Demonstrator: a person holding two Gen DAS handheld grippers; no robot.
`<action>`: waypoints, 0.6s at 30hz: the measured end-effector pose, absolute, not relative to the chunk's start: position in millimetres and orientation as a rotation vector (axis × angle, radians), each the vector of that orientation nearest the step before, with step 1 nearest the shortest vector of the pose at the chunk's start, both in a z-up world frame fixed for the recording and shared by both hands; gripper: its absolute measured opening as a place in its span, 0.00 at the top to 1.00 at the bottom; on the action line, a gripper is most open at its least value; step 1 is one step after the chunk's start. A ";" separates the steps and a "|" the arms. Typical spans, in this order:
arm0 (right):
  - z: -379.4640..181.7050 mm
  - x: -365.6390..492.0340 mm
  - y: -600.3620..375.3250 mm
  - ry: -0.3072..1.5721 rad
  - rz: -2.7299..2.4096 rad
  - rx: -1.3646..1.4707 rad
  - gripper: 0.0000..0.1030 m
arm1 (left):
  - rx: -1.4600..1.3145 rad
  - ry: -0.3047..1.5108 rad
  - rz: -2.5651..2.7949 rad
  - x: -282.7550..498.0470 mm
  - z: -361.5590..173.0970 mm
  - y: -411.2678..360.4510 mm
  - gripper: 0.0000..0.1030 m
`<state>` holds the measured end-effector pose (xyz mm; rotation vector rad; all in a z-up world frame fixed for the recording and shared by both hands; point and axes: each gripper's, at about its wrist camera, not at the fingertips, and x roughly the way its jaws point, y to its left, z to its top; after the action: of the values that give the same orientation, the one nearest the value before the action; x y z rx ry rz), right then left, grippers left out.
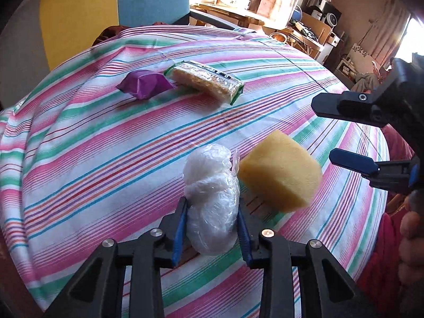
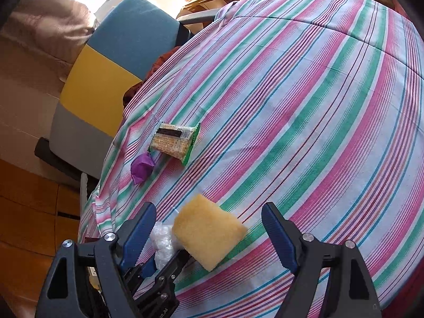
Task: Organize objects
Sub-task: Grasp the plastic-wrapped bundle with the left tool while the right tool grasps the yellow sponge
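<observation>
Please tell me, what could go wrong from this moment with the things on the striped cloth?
1. The left tool pinches a soft white plastic-wrapped bundle; the slippery film could slide out if lifted.
2. The yellow foam sponge block lies right beside the bundle, so moving the bundle may drag or tip it.
3. The open right tool hangs close above the sponge, near the left tool; they could collide.

One yellow sponge (image 1: 279, 168), one plastic-wrapped bundle (image 1: 212, 201), one purple packet (image 1: 145, 86), one cracker pack (image 1: 206, 80).
</observation>
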<state>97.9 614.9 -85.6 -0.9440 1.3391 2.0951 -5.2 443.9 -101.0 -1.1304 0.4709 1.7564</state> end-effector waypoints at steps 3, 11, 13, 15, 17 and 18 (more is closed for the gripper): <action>-84.8 87.0 608.0 1.249 2.116 -1.019 0.19 | -1.129 0.462 1.776 -5.8 -102.1 420.7 0.67; -89.9 55.5 586.9 0.927 2.151 -1.230 0.19 | -1.096 0.461 1.808 0.7 -103.5 384.3 0.67; -93.8 51.8 584.1 0.886 2.148 -1.268 0.19 | -1.107 0.438 1.805 -1.9 -104.7 384.0 0.66; -98.0 47.8 581.3 0.843 2.139 -1.310 0.19 | -1.110 0.423 1.803 -4.3 -105.9 383.3 0.66; -100.3 44.4 577.6 0.804 2.139 -1.337 0.19 | -1.109 0.419 1.801 -5.5 -106.5 382.1 0.66; -101.1 43.1 575.6 0.787 2.143 -1.349 0.19 | -1.109 0.418 1.799 -5.7 -106.8 381.9 0.66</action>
<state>43.1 575.6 -101.1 -1.3486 0.7866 2.1426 -5.7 381.9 -106.8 -1.1092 0.4181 1.7994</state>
